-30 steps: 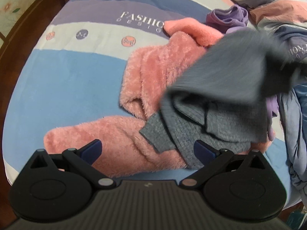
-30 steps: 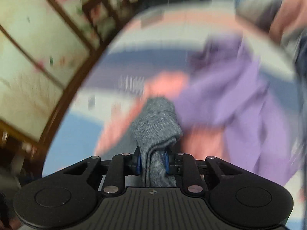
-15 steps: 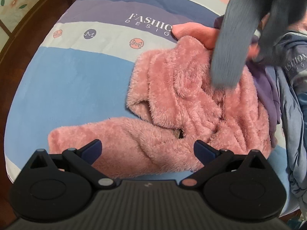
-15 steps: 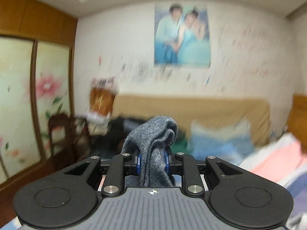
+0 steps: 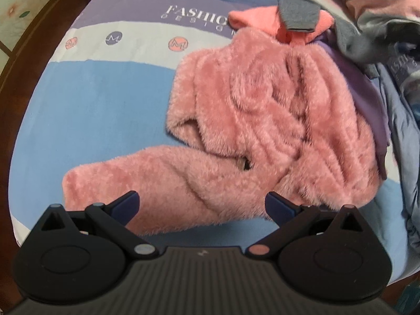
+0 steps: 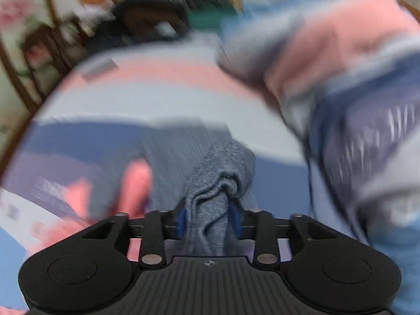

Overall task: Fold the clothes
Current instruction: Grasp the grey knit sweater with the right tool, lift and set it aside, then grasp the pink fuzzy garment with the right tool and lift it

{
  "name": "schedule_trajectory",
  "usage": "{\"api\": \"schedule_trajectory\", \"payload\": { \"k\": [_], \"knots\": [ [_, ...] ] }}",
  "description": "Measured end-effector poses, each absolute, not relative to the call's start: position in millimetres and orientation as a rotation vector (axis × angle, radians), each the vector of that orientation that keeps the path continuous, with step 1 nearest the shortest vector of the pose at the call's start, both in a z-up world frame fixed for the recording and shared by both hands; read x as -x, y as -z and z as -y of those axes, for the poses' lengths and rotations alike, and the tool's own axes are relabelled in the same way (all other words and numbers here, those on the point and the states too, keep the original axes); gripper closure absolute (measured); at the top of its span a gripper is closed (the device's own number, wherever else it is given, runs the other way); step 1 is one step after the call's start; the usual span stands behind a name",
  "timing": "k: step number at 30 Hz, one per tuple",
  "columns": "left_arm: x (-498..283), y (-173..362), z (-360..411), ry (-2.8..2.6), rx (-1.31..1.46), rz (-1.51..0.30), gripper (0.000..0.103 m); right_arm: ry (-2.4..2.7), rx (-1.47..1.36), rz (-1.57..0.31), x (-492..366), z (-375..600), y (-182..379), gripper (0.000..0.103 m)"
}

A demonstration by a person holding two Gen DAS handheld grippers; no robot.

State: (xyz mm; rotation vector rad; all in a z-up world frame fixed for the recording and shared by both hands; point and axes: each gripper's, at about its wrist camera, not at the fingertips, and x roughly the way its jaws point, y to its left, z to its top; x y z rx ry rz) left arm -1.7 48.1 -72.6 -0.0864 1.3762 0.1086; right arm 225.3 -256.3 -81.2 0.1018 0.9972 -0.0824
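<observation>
A fluffy pink garment (image 5: 262, 120) lies crumpled on the striped bed sheet (image 5: 99, 99), one sleeve stretched towards the left. My left gripper (image 5: 202, 202) hovers open just above that sleeve, with nothing between its fingers. A grey knit sweater (image 5: 298, 13) lies draped at the far right, over the pink collar and the heap behind it. In the blurred right wrist view my right gripper (image 6: 207, 219) has a bunched fold of the grey sweater (image 6: 218, 173) between its blue pads; its jaws are opening and the cloth still fills the gap.
A purple garment (image 5: 367, 97) and a blue-grey one (image 5: 404, 136) lie along the pink garment's right side. A bunched striped duvet (image 6: 341, 52) rises at the far right. Dark wooden floor (image 5: 23, 34) runs along the bed's left edge.
The grey sweater has been lifted off the pink garment and carried to the far right. The right gripper swung up towards the wall, then back down over the bed, its pads now wider apart.
</observation>
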Motion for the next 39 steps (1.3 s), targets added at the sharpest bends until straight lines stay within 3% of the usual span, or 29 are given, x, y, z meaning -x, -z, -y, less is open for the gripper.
{"api": "schedule_trajectory", "payload": {
  "k": [3, 7, 11, 14, 18, 19, 20, 21, 22, 23, 28, 32, 39],
  "knots": [
    [5.9, 81.2, -50.3, -0.121, 0.100, -1.390, 0.000, 0.170, -0.117, -1.019, -202.3, 255.0, 90.6, 0.050],
    [8.0, 88.4, -53.8, -0.127, 0.138, -1.413, 0.000, 0.044, 0.083, -0.976, -157.2, 207.3, 84.6, 0.036],
    [7.0, 83.0, -56.4, -0.124, 0.125, -1.376, 0.000, -0.208, 0.202, -0.956, -114.7, 159.8, 84.8, 0.003],
    [5.8, 80.6, -60.4, -0.133, 0.127, -1.366, 0.000, -0.340, 0.332, -1.050, -106.4, 121.5, 112.6, 0.003],
    [11.7, 81.5, -66.9, -0.153, 0.139, -1.376, 0.000, -0.323, 0.391, -1.338, -138.7, 95.4, 186.5, 0.005],
    [13.8, 81.7, -68.2, -0.158, 0.140, -1.380, 0.000, -0.316, 0.375, -1.341, -145.6, 95.4, 193.4, 0.008],
    [16.0, 81.6, -69.1, -0.162, 0.138, -1.383, 0.000, -0.306, 0.367, -1.334, -151.6, 95.4, 198.0, 0.027],
    [18.7, 80.9, -70.7, -0.166, 0.136, -1.383, 0.000, -0.300, 0.372, -1.329, -157.2, 94.8, 197.5, 0.039],
    [22.0, 80.4, -72.3, -0.170, 0.139, -1.381, 0.000, -0.306, 0.348, -1.311, -161.0, 97.4, 188.7, 0.062],
    [25.1, 80.0, -73.9, -0.174, 0.143, -1.379, 0.000, -0.316, 0.316, -1.288, -164.4, 100.9, 178.2, 0.078],
    [29.5, 81.7, -82.3, -0.193, 0.187, -1.382, 0.000, -0.397, 0.016, -1.120, -176.6, 154.0, 82.5, 0.085],
    [24.8, 69.8, -84.1, -0.184, 0.200, -1.342, 0.000, -0.389, -0.131, -0.810, -186.8, 196.6, -48.5, 0.093],
    [17.3, 49.6, -86.2, -0.172, 0.217, -1.274, 0.000, -0.305, -0.055, -0.275, -201.6, 232.0, -251.7, 0.093]
  ]
}}
